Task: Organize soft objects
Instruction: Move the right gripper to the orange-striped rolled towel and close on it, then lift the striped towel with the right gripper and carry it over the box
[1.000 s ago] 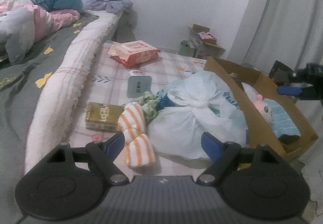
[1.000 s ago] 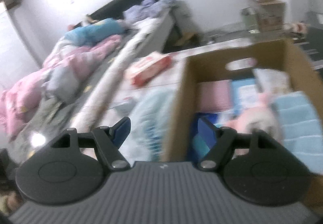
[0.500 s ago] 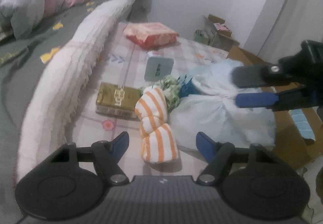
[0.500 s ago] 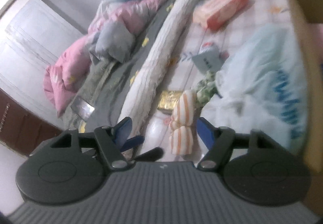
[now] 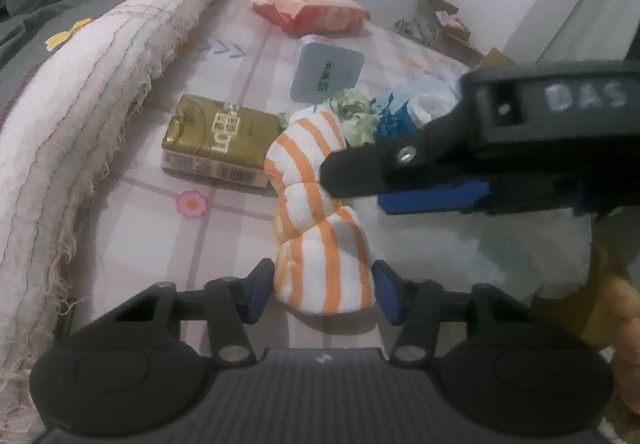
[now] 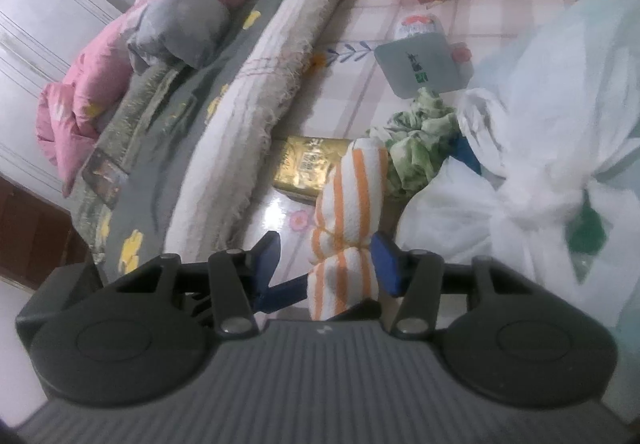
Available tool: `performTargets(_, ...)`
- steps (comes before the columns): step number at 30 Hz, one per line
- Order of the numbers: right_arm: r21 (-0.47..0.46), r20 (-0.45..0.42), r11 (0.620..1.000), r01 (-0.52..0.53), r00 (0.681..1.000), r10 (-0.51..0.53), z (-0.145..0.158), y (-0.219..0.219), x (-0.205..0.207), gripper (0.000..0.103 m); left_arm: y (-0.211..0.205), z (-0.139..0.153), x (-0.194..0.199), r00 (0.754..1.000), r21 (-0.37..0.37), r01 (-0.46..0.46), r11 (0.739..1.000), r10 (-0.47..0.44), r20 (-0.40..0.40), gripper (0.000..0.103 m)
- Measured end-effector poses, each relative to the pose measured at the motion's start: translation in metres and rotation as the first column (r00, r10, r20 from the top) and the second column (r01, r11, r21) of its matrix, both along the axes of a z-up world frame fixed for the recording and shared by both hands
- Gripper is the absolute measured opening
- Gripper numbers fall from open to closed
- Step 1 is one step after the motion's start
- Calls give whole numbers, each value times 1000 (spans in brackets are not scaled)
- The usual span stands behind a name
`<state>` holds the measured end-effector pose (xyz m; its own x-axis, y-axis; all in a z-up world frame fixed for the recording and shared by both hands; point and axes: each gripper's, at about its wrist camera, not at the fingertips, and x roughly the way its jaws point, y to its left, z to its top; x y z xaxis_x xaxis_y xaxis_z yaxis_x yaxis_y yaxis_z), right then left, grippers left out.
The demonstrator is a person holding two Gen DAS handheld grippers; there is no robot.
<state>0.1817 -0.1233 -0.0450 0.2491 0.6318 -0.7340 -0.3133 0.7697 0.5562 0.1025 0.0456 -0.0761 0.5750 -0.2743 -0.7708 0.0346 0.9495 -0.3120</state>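
Observation:
An orange-and-white striped rolled towel [image 5: 316,212] lies on the checked floor mat [image 5: 160,228]; it also shows in the right wrist view [image 6: 348,220]. My left gripper [image 5: 324,292] is open, its jaws on either side of the towel's near end. My right gripper [image 6: 326,264] is open over the towel's near end and reaches in from the right in the left wrist view [image 5: 360,184]. A green scrunchie [image 6: 416,148] lies just behind the towel.
A gold box [image 5: 220,142] lies left of the towel. A tied white plastic bag [image 6: 540,148], a grey card pack [image 5: 326,74] and a red wipes pack [image 5: 308,6] lie around it. The bed's fringed blanket edge [image 5: 80,116] runs along the left.
Both grippers have moved in close to the striped towel. The right gripper swung from the cardboard box over to the towel, and the left gripper now straddles its near end.

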Motion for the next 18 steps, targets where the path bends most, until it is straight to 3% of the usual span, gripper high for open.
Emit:
performTargets(11, -33, -46, 999, -5, 999, 3, -17, 15, 3, 51, 12, 18, -22, 999, -110, 14, 994, -9, 45, 48)
performTargets(18, 51, -109, 999, 5, 994, 0, -24, 10, -8, 49, 14, 31, -38, 997, -150, 39, 988, -29, 67, 48)
